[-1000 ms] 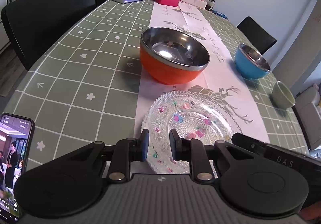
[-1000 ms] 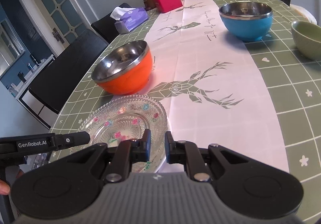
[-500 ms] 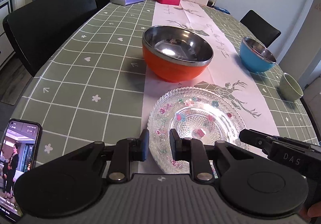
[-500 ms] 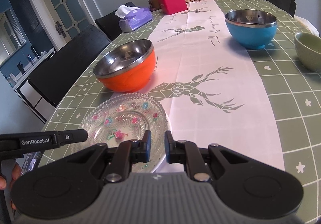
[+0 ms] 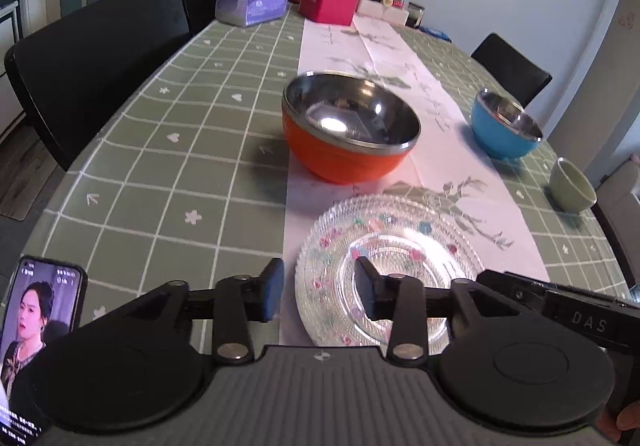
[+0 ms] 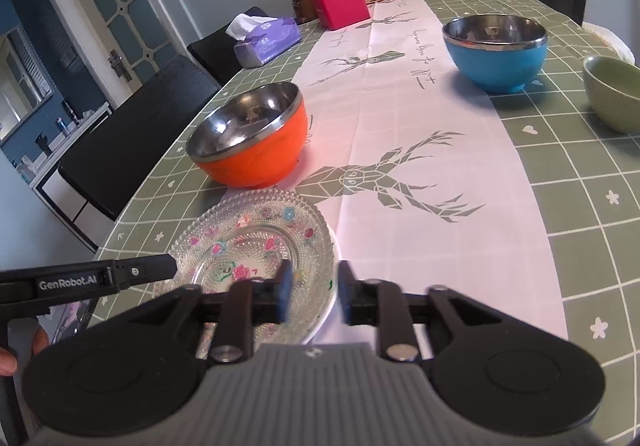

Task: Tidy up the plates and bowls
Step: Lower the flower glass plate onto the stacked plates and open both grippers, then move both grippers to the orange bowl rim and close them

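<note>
A clear glass plate with painted flowers lies on the white table runner near the table's front edge; it also shows in the right wrist view. My left gripper is open over the plate's left rim. My right gripper is open over the plate's right rim. Behind the plate stands an orange steel-lined bowl, also in the right wrist view. A blue steel-lined bowl and a small green bowl stand farther right.
A phone with a lit screen lies at the front left edge. A tissue box, a pink box, bottles and jars stand at the far end. Black chairs line the left side.
Both grippers have opened from nearly shut. Both have risen and drawn back slightly over the near part of the glass plate.
</note>
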Motion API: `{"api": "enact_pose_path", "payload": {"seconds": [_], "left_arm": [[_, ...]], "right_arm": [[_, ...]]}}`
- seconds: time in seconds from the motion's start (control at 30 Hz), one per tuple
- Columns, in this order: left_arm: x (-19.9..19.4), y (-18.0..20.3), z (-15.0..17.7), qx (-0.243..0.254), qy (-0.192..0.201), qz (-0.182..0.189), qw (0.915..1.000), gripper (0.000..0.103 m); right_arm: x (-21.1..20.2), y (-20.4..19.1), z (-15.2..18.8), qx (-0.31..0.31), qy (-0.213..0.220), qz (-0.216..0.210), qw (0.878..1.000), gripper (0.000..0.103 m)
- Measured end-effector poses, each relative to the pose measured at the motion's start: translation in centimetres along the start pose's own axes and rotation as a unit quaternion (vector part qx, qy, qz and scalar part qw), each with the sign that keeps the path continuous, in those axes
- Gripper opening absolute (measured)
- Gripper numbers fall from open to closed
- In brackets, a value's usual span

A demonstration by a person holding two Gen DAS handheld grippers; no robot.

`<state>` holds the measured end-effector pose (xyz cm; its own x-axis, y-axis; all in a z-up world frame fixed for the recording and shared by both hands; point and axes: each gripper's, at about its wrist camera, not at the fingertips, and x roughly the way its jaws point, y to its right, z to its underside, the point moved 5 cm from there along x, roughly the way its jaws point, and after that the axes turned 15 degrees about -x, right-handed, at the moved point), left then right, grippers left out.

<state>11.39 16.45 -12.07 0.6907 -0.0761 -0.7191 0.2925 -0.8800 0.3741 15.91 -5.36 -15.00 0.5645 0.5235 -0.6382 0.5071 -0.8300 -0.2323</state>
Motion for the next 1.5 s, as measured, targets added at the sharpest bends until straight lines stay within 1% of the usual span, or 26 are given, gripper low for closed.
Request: {"api": "enact_pose_path", "payload": {"seconds": [0.1,0.13,0.17,0.2,0.23,0.3,0.33,0.4,0.63,0.8,1.07,1.17,1.27,1.33,1.4,1.5], "left_arm": [[0.2,-0.2,-0.9,-0.004,0.014,0.009,0.9998,0.046],[0.4,-0.3,-1.0,-0.005,0.015,0.010,0.9998,0.046],[0.7,-0.4,-1.2,-0.007,0.017,0.008,0.9998,0.043],[0.9,-0.5,-1.3,-0.008,0.018,0.006,0.9998,0.035],[1.2,-0.7,-1.3,-0.009,0.014,0.005,0.9999,0.032],[1.7,-0.8,-1.1,-0.010,0.006,0.006,0.9999,0.022],[1.9,-0.9,-1.0,-0.009,0.002,0.004,0.9999,0.020],[2.1,-0.9,-0.6,-0.008,-0.003,0.005,1.0000,0.010],[1.9,-0.6,-0.2,0.004,-0.004,0.000,1.0000,0.009],[1.8,0.0,0.2,0.037,-0.003,-0.007,0.9993,0.009],[1.9,0.2,0.2,0.046,-0.002,-0.013,0.9989,0.009],[1.8,0.3,0.2,0.052,0.001,-0.015,0.9985,0.010],[1.5,0.3,0.2,0.054,0.008,-0.022,0.9983,0.012],[1.3,0.3,0.1,0.056,0.012,-0.023,0.9981,0.017],[0.8,0.5,0.0,0.056,0.018,-0.018,0.9981,0.023],[0.2,0.9,-0.3,0.056,0.023,-0.002,0.9982,0.027]], "right_arm": [[-0.1,0.9,-0.1,0.033,0.002,-0.010,0.999,0.035],[-0.2,1.2,-0.1,0.047,0.001,-0.018,0.999,0.032],[-0.1,1.4,0.0,0.056,-0.001,-0.024,0.998,0.024],[-0.1,1.7,0.1,0.064,-0.003,-0.029,0.997,0.022],[-0.1,1.8,0.2,0.073,-0.005,-0.035,0.997,0.021],[0.1,2.1,0.4,0.092,-0.009,-0.054,0.994,0.015],[0.2,2.2,0.5,0.099,-0.011,-0.060,0.993,0.014],[0.4,2.1,0.7,0.107,-0.015,-0.071,0.992,0.007],[0.4,2.2,0.8,0.105,-0.016,-0.070,0.992,0.002],[0.1,2.4,0.9,0.105,-0.014,-0.067,0.992,0.002],[-0.1,2.3,0.9,0.101,-0.012,-0.065,0.993,0.002],[-0.7,2.1,0.6,0.084,-0.001,-0.049,0.995,0.007],[-1.2,2.1,0.3,0.072,0.008,-0.039,0.997,0.008],[-1.5,2.2,0.2,0.069,0.011,-0.035,0.997,0.012],[-1.7,2.3,0.1,0.066,0.014,-0.032,0.997,0.027],[-2.0,2.3,-0.1,0.056,0.015,-0.026,0.998,0.032]]}}
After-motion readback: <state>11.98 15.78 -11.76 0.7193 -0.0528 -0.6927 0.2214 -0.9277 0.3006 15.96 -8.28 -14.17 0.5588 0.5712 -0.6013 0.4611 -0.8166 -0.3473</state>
